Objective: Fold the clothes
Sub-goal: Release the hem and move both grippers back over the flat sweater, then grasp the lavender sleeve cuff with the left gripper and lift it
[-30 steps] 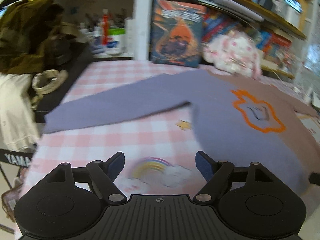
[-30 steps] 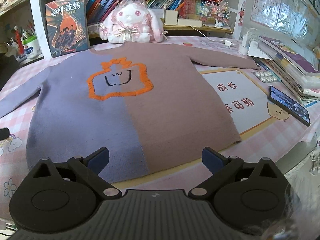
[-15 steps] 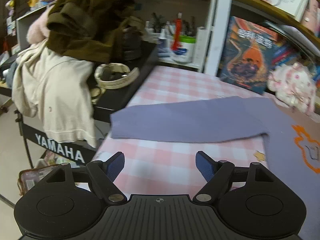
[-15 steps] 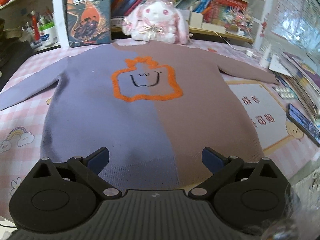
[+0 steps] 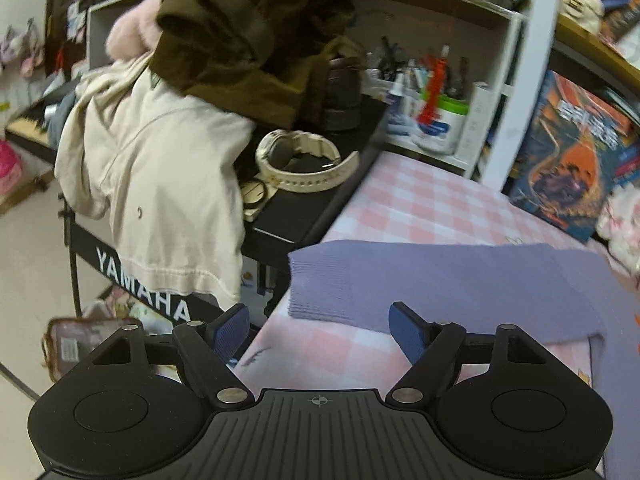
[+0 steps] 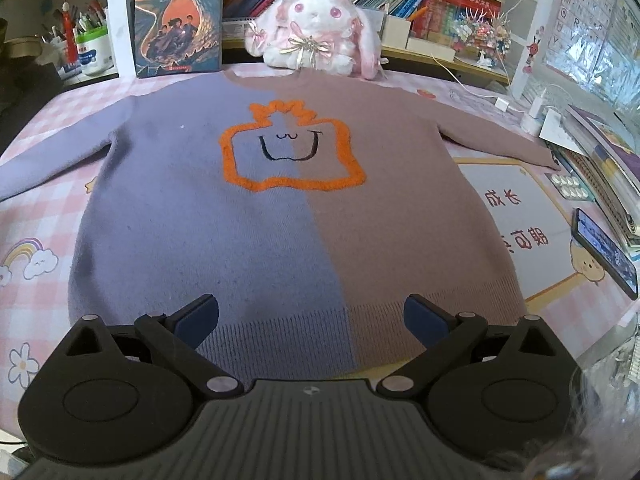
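While both grippers hang over the near edge of a pink checked tablecloth (image 6: 24, 216), neither grasps anything: the right gripper (image 6: 311, 318) has its blue pads spread wide above the ribbed hem of the sweater (image 6: 224, 232), not touching it, and the left gripper (image 5: 319, 328) has its pads apart, having just closed a little, with only cloth and table edge between them. The sweater lies flat, front up, lilac on the left half and dusty brown on the right, with an orange outlined face at the chest. Just beyond the left gripper lies the ribbed cuff of the lilac sleeve (image 5: 320, 284), stretched out to the left. Farther left a keyboard stand (image 5: 140, 280) carries a cream garment and a dark olive one. At the far edge sit a plush rabbit (image 6: 316, 32) and a book (image 6: 178, 16), with a phone (image 6: 604, 252) at right
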Available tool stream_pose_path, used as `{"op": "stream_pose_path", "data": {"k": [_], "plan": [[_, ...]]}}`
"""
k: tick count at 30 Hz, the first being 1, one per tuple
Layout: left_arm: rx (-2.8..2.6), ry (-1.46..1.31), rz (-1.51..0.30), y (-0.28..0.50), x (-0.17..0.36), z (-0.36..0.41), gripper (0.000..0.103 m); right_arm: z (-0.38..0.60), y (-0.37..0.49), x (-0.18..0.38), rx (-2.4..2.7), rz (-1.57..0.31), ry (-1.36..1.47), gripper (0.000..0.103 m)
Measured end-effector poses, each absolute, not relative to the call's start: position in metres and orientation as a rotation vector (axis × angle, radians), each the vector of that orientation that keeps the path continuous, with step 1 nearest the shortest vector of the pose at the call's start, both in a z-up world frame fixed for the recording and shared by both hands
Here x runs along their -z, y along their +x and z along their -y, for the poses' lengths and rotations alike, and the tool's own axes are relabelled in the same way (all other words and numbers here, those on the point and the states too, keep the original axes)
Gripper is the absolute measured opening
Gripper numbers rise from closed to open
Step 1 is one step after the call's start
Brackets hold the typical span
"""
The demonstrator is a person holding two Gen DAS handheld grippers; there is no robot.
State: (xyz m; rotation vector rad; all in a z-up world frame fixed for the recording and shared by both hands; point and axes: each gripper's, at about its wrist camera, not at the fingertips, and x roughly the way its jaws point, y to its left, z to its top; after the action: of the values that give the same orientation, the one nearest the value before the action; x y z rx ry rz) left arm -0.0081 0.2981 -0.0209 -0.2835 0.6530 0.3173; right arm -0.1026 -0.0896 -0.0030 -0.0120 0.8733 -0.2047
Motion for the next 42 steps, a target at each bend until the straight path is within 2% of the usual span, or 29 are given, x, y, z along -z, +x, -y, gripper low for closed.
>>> {"op": "stream_pose_path", "data": {"k": [2, 4, 6, 10, 12, 20, 25, 30, 32, 33, 37, 42], "plan": [[-0.323, -0.323, -0.653, -0.002, 0.024, -0.304, 0.075, 0.091, -0.103, 0.003, 0.212, -0.875, -0.014, 0.100], [-0.316, -0.356, -0.659, 0.003, 0.028, -0.306, 0.070, 0.093, -0.104, 0.003, 0.225, -0.877, -0.011, 0.100], [-0.305, -0.391, -0.668, 0.009, 0.032, -0.308, 0.059, 0.095, -0.105, 0.003, 0.238, -0.880, -0.009, 0.100], [-0.296, -0.465, -0.640, 0.016, 0.035, -0.307, 0.052, 0.098, -0.108, 0.003, 0.261, -0.881, -0.007, 0.100], [-0.278, -0.547, -0.627, 0.020, 0.036, -0.310, 0.042, 0.100, -0.110, 0.002, 0.270, -0.881, -0.004, 0.100], [-0.189, -0.654, -0.638, 0.028, 0.039, -0.294, 0.041, 0.102, -0.110, 0.002, 0.274, -0.885, 0.003, 0.100], [-0.286, -0.711, -0.606, 0.027, 0.040, -0.318, 0.040, 0.103, -0.110, 0.001, 0.269, -0.877, -0.001, 0.100], [-0.327, -0.716, -0.610, 0.029, 0.041, -0.324, 0.026, 0.108, -0.112, 0.000, 0.282, -0.880, 0.012, 0.100], [-0.334, -0.715, -0.616, 0.030, 0.044, -0.327, 0.007, 0.107, -0.112, -0.001, 0.275, -0.879, 0.011, 0.100], [-0.336, -0.722, -0.616, 0.030, 0.046, -0.329, 0.004, 0.107, -0.112, -0.001, 0.269, -0.877, 0.008, 0.100], [-0.328, -0.724, -0.624, 0.032, 0.042, -0.331, 0.003, 0.109, -0.115, -0.003, 0.248, -0.865, -0.001, 0.100], [-0.246, -0.647, -0.556, 0.034, 0.012, -0.305, 0.003, 0.123, -0.114, -0.003, 0.248, -0.852, 0.039, 0.100]]}}
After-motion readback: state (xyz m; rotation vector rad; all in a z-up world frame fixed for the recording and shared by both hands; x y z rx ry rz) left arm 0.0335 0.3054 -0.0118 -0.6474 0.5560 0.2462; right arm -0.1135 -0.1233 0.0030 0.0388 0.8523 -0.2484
